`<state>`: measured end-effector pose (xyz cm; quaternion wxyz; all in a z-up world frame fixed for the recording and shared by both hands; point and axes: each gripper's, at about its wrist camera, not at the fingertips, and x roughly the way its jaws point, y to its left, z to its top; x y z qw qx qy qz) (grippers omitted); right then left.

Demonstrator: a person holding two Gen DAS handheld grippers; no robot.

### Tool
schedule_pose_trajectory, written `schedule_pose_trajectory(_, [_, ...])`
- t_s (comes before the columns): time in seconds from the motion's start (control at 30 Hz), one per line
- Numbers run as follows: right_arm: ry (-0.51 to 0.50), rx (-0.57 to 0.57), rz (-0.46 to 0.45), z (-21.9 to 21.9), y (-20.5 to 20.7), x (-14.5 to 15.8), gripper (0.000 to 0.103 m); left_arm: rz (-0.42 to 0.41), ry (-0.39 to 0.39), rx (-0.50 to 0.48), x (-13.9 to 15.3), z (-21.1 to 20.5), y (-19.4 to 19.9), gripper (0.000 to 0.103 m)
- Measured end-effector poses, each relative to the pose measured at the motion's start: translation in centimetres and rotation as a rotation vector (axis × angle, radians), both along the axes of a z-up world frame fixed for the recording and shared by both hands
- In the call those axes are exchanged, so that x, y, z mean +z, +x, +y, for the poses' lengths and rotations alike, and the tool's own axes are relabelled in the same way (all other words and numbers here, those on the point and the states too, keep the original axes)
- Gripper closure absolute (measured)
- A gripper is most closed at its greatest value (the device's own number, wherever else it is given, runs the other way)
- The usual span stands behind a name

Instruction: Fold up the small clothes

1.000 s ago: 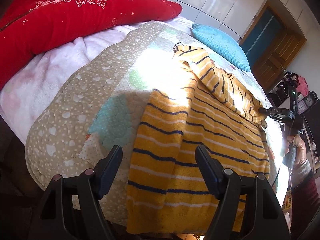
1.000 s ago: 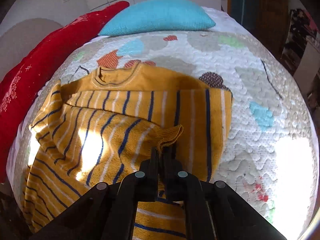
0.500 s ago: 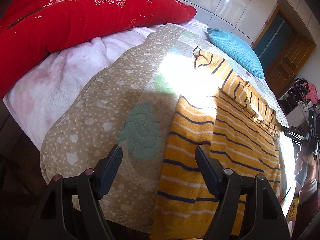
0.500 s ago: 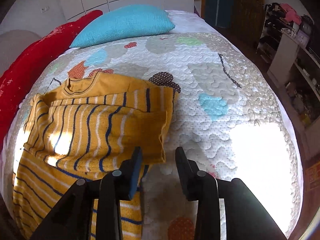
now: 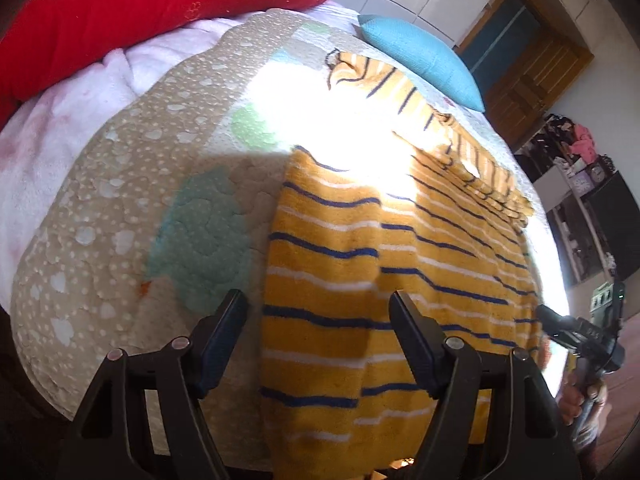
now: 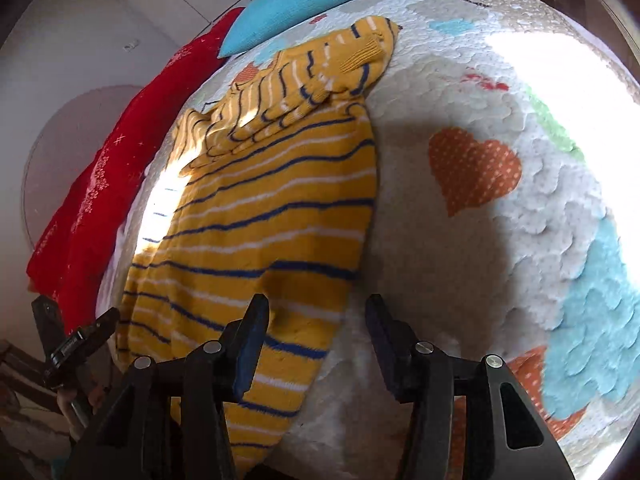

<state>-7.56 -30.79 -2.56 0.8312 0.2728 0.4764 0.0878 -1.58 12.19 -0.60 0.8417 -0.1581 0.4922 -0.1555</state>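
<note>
Left wrist view: left gripper [image 5: 316, 320] with jaws spread wide, holding nothing, poised over the near hem of one yellow striped sweater [image 5: 384, 264]. Left finger over the quilt [image 5: 120, 208], right finger over the knit; whether either touches the fabric cannot be told. Sweater spread flat on the quilt, body toward the camera, both sleeves folded in across the chest at the far end, near the blue pillow [image 5: 420, 56]. One red duvet [image 5: 140, 12] bunched along the far left edge, over a pale pink blanket [image 5: 60, 140]. At the right edge, the right gripper [image 5: 576, 332] seen side-on in a hand [image 5: 580, 396], low by the sweater's right border; jaw gap not readable from here. One wooden door [image 5: 532, 76] behind.

Right wrist view: right gripper [image 6: 316, 320] open to a moderate gap, empty, hovering at the sweater's [image 6: 260, 220] right hem corner; left finger over the knit, right finger over bare quilt [image 6: 520, 80]. Sleeve cuff [image 6: 360, 56] lying folded at the top. One blue pillow [image 6: 292, 0], one red duvet [image 6: 100, 184]. Left gripper [image 6: 80, 340] visible at the lower left, beside the sweater's opposite hem.
</note>
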Motion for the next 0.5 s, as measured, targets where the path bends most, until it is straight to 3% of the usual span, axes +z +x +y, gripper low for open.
schedule_pose_trajectory(0.13, [0.117,0.073,-0.023,3.4,-1.5,-1.2,0.047,0.002,-0.003,-0.010,-0.3,-0.8,-1.4,0.046])
schedule_pose_trajectory(0.3, [0.115,0.095,-0.065,6.0,-3.7,-1.5,0.046,0.005,-0.032,-0.013,-0.8,-1.0,-3.3,0.046])
schedule_pose_trajectory(0.4, [0.159,0.109,-0.055,6.6,-4.6,-2.1,0.046,-0.012,0.005,-0.039,-1.0,-1.5,-4.3,0.044])
schedule_pose_trajectory(0.5, [0.173,0.116,-0.048,6.9,-5.3,-2.7,0.046,-0.028,0.016,-0.072,-1.4,-2.1,-5.0,0.031])
